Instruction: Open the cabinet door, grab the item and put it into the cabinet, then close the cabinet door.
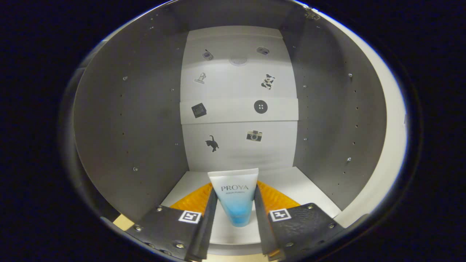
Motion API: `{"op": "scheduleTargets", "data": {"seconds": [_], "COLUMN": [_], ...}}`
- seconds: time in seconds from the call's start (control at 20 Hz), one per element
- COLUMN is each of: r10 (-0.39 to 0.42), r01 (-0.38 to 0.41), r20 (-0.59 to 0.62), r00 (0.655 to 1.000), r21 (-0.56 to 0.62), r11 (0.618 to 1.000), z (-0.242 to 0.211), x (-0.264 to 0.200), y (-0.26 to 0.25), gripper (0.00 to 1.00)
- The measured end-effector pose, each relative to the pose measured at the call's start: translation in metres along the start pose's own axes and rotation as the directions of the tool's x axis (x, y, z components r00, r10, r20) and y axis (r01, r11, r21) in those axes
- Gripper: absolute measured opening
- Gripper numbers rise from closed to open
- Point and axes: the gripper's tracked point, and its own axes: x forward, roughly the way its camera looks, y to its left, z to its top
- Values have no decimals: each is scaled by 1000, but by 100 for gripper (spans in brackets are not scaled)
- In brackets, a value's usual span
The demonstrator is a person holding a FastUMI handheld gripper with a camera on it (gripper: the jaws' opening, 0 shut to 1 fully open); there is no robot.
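Looking along the fingers, I see the inside of the cabinet [138, 120] all around, so I judge that the door is already open and the item is already picked up. The item is a tube [235, 198], white above and blue toward its lower end, and it stands upright between the two fingers of the hand-held gripper [235, 203]. Both fingers seem to press on its sides, one on each side, so I take the hand-held gripper as clamped on the tube, with the gap only as wide as the tube itself. The tube's lower end hangs over the pale cabinet floor [313, 193]; I cannot tell if it touches the floor or is just above it. Beyond the tube is the back wall [238, 83] of the cabinet, with several small stickers on it, among them a cat sticker [212, 143] and a camera sticker [254, 135].

In my judgement, what is left is to set the tube down, to let it go, to pull the hand-held gripper out and then to close the door.
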Motion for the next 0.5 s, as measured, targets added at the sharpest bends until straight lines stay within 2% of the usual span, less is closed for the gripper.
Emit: {"op": "scheduleTargets", "data": {"seconds": [0.1,0.25,0.5], "r10": [-7,4,-24], "r01": [7,-4,24], "r20": [-3,8,22], "r00": [1000,1000,999], "r21": [3,20,11], "r11": [1000,1000,1000], "z": [-1,3,8], "x": [1,0,-12], "y": [-4,-1,-8], "gripper": [59,71,89]}}
